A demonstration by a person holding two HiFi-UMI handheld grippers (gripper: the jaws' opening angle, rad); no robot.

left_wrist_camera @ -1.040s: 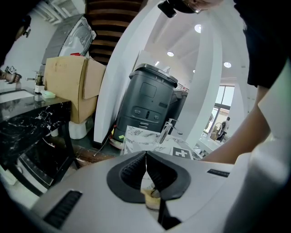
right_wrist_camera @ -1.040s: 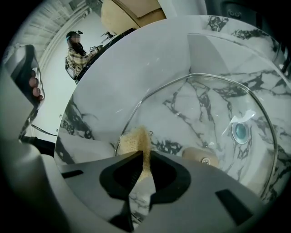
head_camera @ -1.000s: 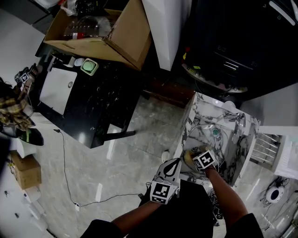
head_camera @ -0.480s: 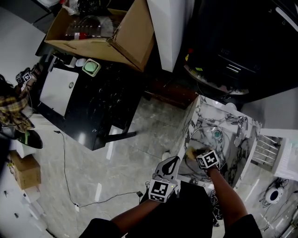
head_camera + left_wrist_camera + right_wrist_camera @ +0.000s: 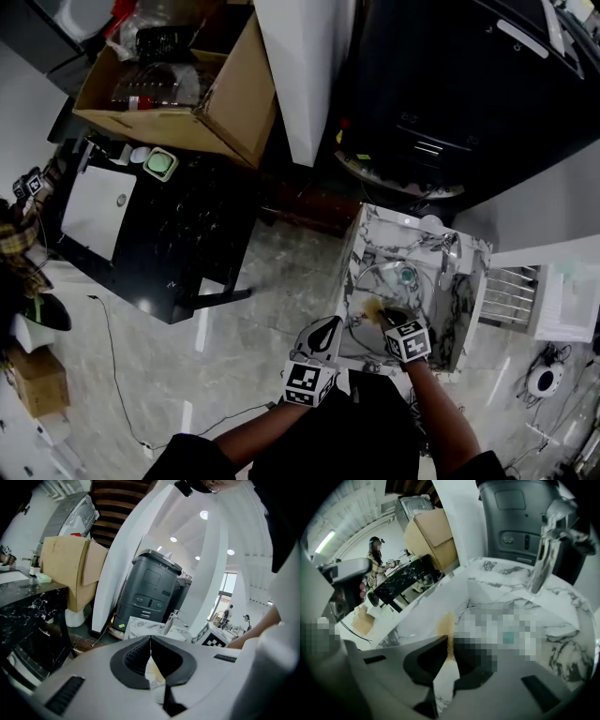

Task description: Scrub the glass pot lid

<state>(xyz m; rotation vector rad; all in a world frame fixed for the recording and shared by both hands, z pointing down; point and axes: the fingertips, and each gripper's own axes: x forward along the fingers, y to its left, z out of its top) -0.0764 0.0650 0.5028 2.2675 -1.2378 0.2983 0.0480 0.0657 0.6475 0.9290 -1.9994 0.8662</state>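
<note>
The sink (image 5: 364, 246) is white marble with dark grey veins, and the drain plug (image 5: 407, 276) at its middle is teal. The sponge (image 5: 447, 626) is tan-brown. The left gripper (image 5: 330, 328) and right gripper (image 5: 382, 315) are pale grey with black jaw pads and black-and-white square markers. The cardboard box (image 5: 225, 105) is brown, the table (image 5: 202, 230) black with white flecks, the floor (image 5: 272, 281) pale grey and veined.

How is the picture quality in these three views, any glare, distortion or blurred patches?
Head view: dim overall, pale glare streaks on the floor, the marble sink brightly lit. Left gripper view: ceiling spotlights and the window are blown out. Right gripper view: heavy fisheye with dark corners, the tap looks bowed, and a mosaic patch covers the sink's middle.
</note>
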